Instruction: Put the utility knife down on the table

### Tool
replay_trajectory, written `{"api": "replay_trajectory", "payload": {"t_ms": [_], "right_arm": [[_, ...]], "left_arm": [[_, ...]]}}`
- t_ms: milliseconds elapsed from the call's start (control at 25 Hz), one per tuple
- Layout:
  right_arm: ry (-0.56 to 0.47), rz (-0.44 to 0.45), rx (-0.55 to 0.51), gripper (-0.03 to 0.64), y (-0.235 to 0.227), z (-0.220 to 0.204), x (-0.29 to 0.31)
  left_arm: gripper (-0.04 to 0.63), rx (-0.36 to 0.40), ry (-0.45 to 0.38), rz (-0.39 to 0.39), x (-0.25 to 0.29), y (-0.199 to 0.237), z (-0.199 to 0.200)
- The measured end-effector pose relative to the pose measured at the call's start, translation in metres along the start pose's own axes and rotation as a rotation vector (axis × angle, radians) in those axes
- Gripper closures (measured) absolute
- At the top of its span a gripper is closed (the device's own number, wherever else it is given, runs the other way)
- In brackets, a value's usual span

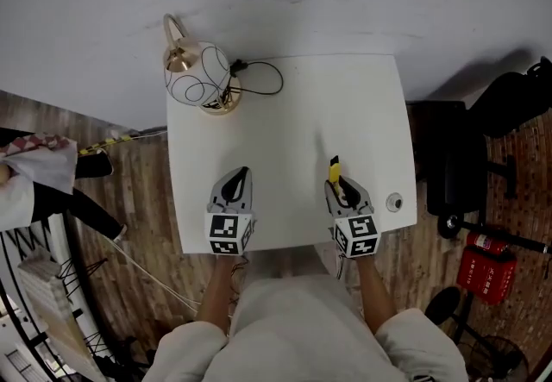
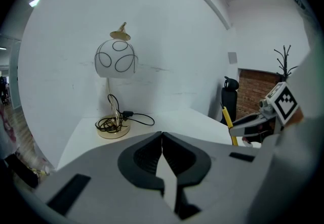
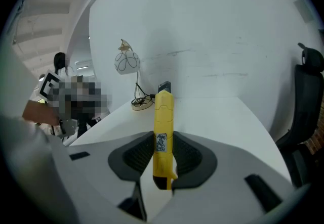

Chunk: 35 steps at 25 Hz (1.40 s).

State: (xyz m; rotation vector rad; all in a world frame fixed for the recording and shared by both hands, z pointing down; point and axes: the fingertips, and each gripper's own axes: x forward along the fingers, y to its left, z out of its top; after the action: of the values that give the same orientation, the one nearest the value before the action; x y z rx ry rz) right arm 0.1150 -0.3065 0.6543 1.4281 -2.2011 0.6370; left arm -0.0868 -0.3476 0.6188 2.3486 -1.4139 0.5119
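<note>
Now R gripper point(image 3: 163, 139) pinches yellow, black-tipped utility knife point(image 3: 163, 112); L gripper point(image 2: 162, 134) pressed together.

My slim plastic utility knife point(image 3: 163, 132) was yellow, black-tipped; the globe-shaded lamp point(image 1: 199, 77) white with black loops.

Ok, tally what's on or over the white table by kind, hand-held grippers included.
Hand-held gripper: 2, left hand-held gripper and right hand-held gripper
Utility knife: 1, yellow, held by the right one
Lamp: 1
Small round object: 1
Total: 5
</note>
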Motion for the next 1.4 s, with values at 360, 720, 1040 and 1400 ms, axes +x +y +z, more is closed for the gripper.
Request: {"api": "replay_trajectory", "payload": {"t_ms": [360, 720, 1040, 1400], "right_arm": [[0.071, 0.031, -0.01, 0.508, 0.009, -0.025, 0.021], [0.117, 0.075, -0.094, 0.508, 0.014, -0.022, 0.063], [0.167, 0.108, -0.228, 0.508, 0.016, -0.011, 0.093], [0.272, 0.163, -0.614, 0.508, 0.026, -0.016, 0.116]], "left_arm": [[0.589, -0.022, 0.028, 0.005, 0.004, 0.009, -0.017], [0.589, -0.035, 0.019, 0.021, -0.001, 0.019, -0.016], [0.589, -0.045, 0.008, 0.034, -0.006, 0.024, -0.013], [0.589, -0.053, 0.011, 0.041, -0.009, 0.025, -0.017]]}}
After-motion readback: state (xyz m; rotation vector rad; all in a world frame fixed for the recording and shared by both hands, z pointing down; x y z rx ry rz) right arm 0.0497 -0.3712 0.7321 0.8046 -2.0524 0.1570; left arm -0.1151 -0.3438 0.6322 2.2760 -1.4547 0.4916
